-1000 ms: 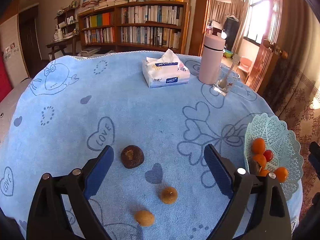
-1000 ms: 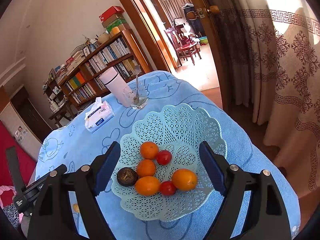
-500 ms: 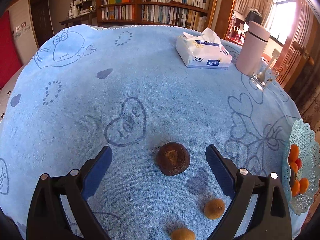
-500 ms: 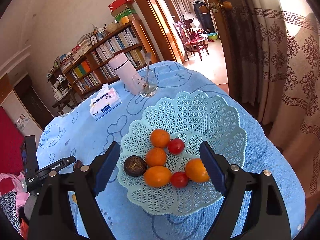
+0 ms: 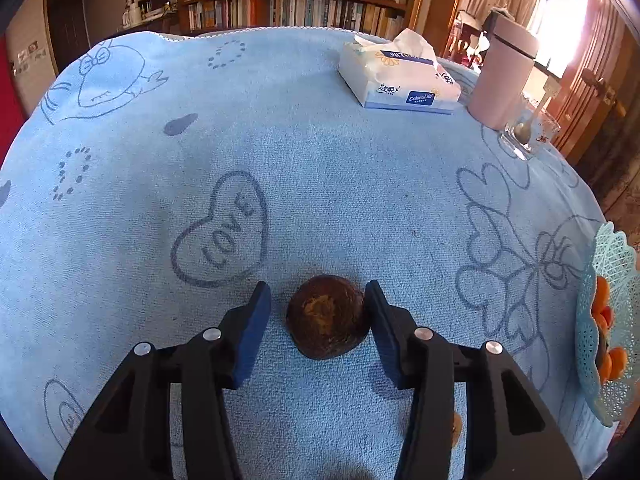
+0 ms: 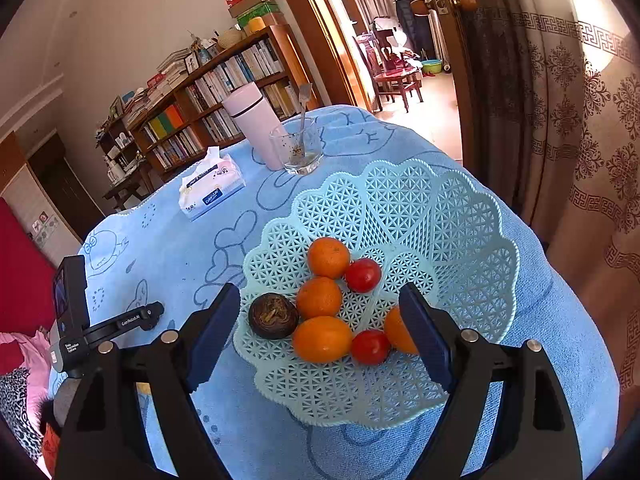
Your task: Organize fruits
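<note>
Right gripper (image 6: 320, 332), jaws spread, hovers over the fruit basket (image 6: 460, 216).

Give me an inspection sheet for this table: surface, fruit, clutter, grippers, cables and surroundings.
Surface: blue tablecloth with heart prints.
Job's things: dark brown fruit on the cloth; basket holding four oranges, two tomatoes and one dark fruit.
Clutter: tissue box, pink flask, glass with a spoon.
Grippers: left gripper straddles the brown fruit, right pad touching, gap at the left; right gripper open over the basket.
Cables: nothing seen.
Surroundings: bookshelf, curtain.
</note>
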Available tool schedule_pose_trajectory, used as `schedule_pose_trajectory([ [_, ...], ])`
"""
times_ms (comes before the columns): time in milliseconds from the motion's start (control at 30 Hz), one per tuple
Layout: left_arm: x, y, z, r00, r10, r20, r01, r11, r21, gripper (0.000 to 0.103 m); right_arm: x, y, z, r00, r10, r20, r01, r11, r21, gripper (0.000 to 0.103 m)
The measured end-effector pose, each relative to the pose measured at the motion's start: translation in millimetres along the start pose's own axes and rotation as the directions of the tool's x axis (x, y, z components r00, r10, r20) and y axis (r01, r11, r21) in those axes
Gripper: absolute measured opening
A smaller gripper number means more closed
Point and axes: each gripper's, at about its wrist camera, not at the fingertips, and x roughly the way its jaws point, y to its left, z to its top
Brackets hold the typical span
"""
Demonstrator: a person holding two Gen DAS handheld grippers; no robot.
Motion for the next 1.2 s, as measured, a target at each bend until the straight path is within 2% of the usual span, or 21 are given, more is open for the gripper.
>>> schedule_pose_trajectory([
  [33, -3.8, 1.0, -1.3, 1.000, -0.011, 0.013, 0.011, 1.000, -0.004, 0.039, 1.8, 2.1, -1.6, 1.000, 0.000, -0.005, 0.000, 1.000, -0.006, 0.083],
  [167, -22.5, 4.1, -9.9, 0.996, 0.025, 0.090, -0.026, 1.000, 0.009, 0.037, 7.1, 13.1, -8.9, 1.000, 0.009, -0.025, -0.010, 0.999, -0.039, 0.083],
  [267, -33.7, 14.3, -12.2, 0.994, 0.008, 0.112, -0.006, 1.000, -0.016, 0.034, 10.4, 27.0, -16.6, 0.999, 0.030, -0.045, -0.034, 0.997, -0.073, 0.083],
  [433, -53.7, 33.7, -13.4, 0.988, -0.003, 0.153, 0.014, 0.998, -0.068, 0.034, 13.0, 61.1, -34.4, 0.991, 0.094, -0.096, -0.109, 0.980, -0.166, 0.083],
  [633, -61.2, 47.5, -18.4, 0.987, -0.021, 0.161, 0.035, 0.996, -0.084, 0.034, 24.6, 99.2, -53.2, 0.964, 0.184, -0.193, -0.224, 0.951, -0.211, 0.083],
  [833, -59.5, 56.6, -19.7, 0.990, -0.027, 0.142, 0.046, 0.990, -0.130, 0.039, 45.2, 139.3, -75.1, 0.917, 0.233, -0.324, -0.320, 0.914, -0.250, 0.082],
  [900, -62.8, 58.3, -20.3, 0.988, -0.025, 0.153, 0.046, 0.990, -0.136, 0.049, 50.9, 153.7, -82.7, 0.907, 0.231, -0.351, -0.338, 0.898, -0.282, 0.079],
  [1067, -65.4, 63.3, -21.6, 0.987, -0.027, 0.160, 0.052, 0.987, -0.155, 0.056, 72.0, 183.2, -96.6, 0.888, 0.205, -0.413, -0.360, 0.866, -0.346, 0.056],
  [1200, -61.7, 71.2, -22.9, 0.988, -0.030, 0.149, 0.057, 0.982, -0.181, 0.057, 89.1, 197.5, -102.1, 0.881, 0.185, -0.435, -0.362, 0.855, -0.370, 0.044],
])
